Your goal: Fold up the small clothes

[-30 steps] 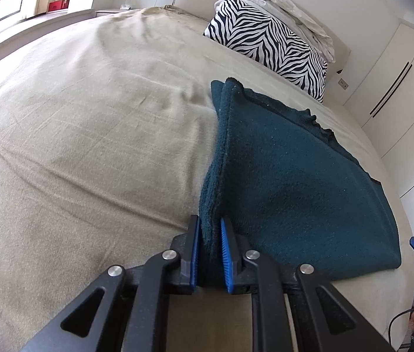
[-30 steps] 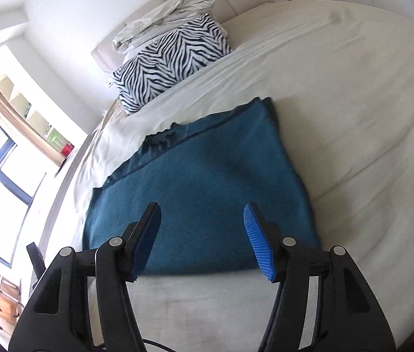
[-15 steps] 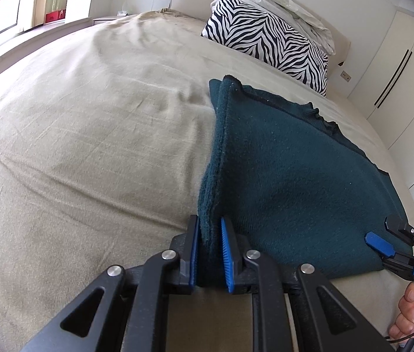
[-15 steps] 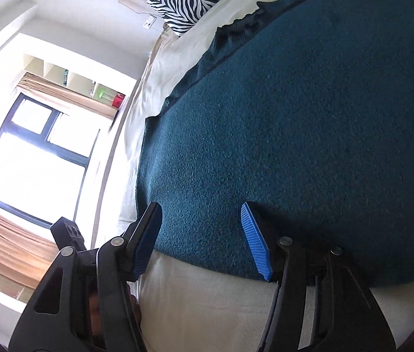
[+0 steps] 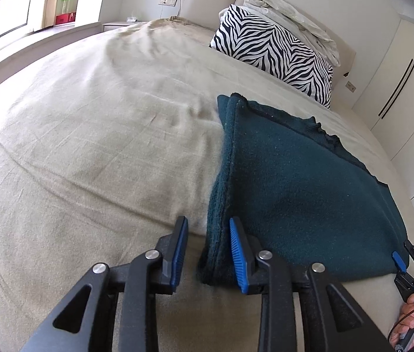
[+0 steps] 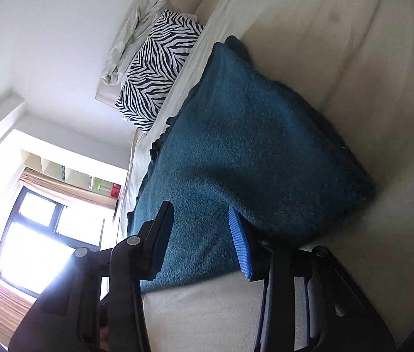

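Left wrist view
- Garment: the folded teal garment (image 5: 303, 193) lies flat on your beige bed cover (image 5: 89, 146), on the right half of the bed, its stacked folded edge running away from your tool.
- Your left gripper (image 5: 208, 252): its jaws have just been opening and now stand apart. The near left corner of the garment sits between them; a gap shows beside the left pad (image 5: 179, 252), so nothing is clamped. The right pad lies against or just beside the fabric; which, you cannot tell.
- Your right gripper (image 5: 400, 261): it sits at the garment's near right corner, one blue pad against the cloth edge, your hand (image 5: 412, 319) on its handle below.
- Behind: a zebra-striped pillow (image 5: 274, 55) leans at the headboard, crumpled pale bedding (image 5: 292, 20) on top of it, white wardrobe doors (image 5: 403, 88) to the right.

Right wrist view
- Camera: rolled, so the bed runs slantwise across the frame.
- Your right gripper (image 6: 201, 240): its jaws have just been closing. The garment's (image 6: 251, 152) near edge passes between them. The blue pad (image 6: 240, 246) lies under the lifted fold; the dark finger rests over the cloth. Whether the pads already press the fabric, you cannot tell.
- Garment: one part bulges up over the blue pad; the rest lies on the bed cover (image 6: 368, 58).
- Behind: the zebra-striped pillow (image 6: 157, 70) and a bright window (image 6: 39, 240) on the left.
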{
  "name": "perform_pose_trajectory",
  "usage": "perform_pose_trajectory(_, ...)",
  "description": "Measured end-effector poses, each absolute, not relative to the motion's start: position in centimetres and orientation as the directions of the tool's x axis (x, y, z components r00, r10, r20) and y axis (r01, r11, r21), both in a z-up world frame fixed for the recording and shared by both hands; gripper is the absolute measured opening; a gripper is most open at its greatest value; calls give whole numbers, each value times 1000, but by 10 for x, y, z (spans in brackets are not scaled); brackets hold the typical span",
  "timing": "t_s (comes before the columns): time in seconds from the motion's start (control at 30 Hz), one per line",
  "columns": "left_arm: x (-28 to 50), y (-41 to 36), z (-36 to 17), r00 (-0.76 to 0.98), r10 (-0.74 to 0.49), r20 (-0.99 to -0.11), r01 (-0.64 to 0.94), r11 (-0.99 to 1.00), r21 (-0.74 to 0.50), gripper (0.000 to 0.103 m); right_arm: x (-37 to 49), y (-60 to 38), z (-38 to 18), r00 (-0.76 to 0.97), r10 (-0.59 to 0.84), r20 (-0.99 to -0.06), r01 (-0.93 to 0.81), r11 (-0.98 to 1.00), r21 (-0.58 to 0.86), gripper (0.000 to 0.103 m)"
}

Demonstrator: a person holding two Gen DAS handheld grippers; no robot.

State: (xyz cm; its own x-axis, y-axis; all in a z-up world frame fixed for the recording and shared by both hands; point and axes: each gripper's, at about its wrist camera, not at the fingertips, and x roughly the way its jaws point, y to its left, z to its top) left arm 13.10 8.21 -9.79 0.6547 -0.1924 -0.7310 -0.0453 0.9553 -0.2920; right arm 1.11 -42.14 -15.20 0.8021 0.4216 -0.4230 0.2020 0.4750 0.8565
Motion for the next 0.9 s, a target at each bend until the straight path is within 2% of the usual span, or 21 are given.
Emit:
perform_pose_trajectory(0.13,120,57,-67,702,-176,-690,13,972,-235,36,6,-426,-152,810,413,-416,177,503,846,36)
perform_pose_trajectory(0.3,134,-17,-52,660,-315,-682,175,947,-269,38,3,-430,-155,819,426,-385,156,480,863,37)
perform_pose_trajectory(0.4,148,-76,-59,577,-443,-687,287,897,-337,38,6,-428,-154,819,430,-379,149,478,866,37)
perform_pose_trajectory(0.53,164,-126,-87,495,-444,-747,327,892,-313,38,7,-429,-154,819,438,-370,143,470,871,37)
perform_pose_trajectory(0.77,166,-80,-101,503,-429,-750,293,901,-319,18,5,-430,-155,820,444,-361,135,462,876,37)
perform_pose_trajectory(0.9,162,-38,-102,513,-442,-736,274,897,-348,15,6,-430,-154,820,444,-361,134,463,876,37)
